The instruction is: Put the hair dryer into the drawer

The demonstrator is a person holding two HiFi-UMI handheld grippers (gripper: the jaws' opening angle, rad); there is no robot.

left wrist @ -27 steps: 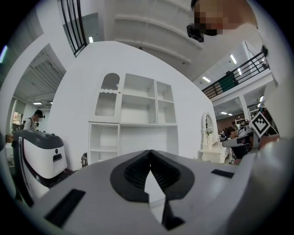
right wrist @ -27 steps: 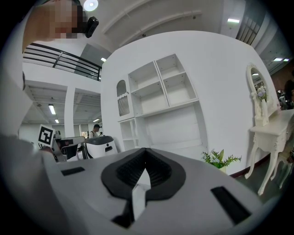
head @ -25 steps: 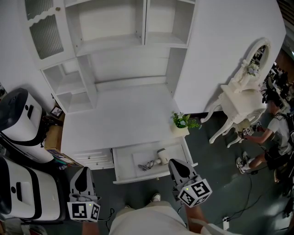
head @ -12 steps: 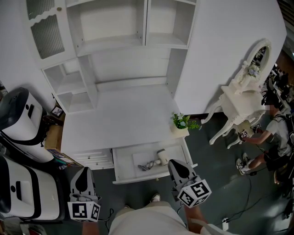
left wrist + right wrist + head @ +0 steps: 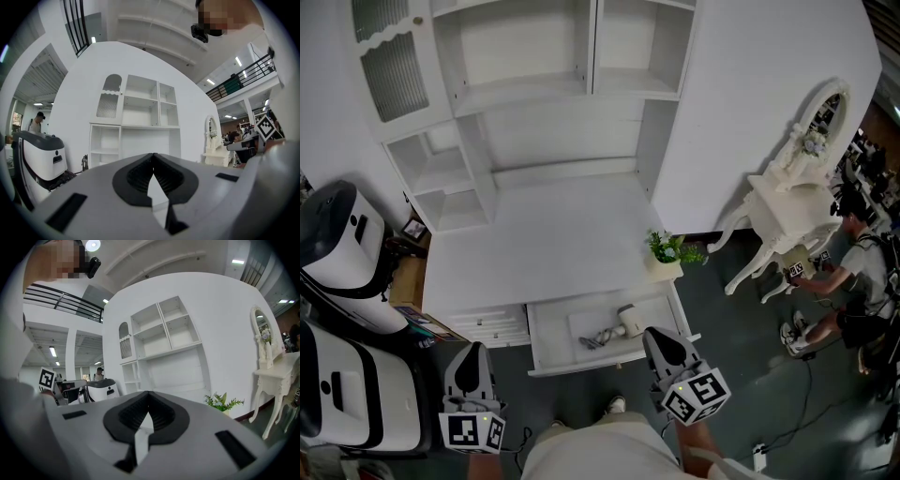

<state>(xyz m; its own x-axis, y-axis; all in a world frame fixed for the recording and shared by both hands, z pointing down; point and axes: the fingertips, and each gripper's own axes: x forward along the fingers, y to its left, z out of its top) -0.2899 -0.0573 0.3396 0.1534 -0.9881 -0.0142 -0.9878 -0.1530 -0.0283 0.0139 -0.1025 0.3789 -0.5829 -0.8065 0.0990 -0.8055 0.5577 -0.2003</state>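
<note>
A white hair dryer (image 5: 624, 322) with its grey cord lies inside the open white drawer (image 5: 549, 352) under the desk top, seen in the head view. My left gripper (image 5: 470, 355) hangs low at the left, in front of the closed drawers, shut and empty. My right gripper (image 5: 656, 340) sits just in front of the open drawer's right end, near the dryer, also shut with nothing in it. In the left gripper view the jaws (image 5: 152, 161) meet at the tips; in the right gripper view the jaws (image 5: 148, 399) do the same. Both point level at the white desk unit.
A small potted plant (image 5: 667, 251) stands at the desk top's right front corner. White machines (image 5: 347, 246) stand at the left. A white dressing table with mirror (image 5: 787, 202) is at the right, with a seated person (image 5: 853, 281) beyond it. Cables lie on the dark floor.
</note>
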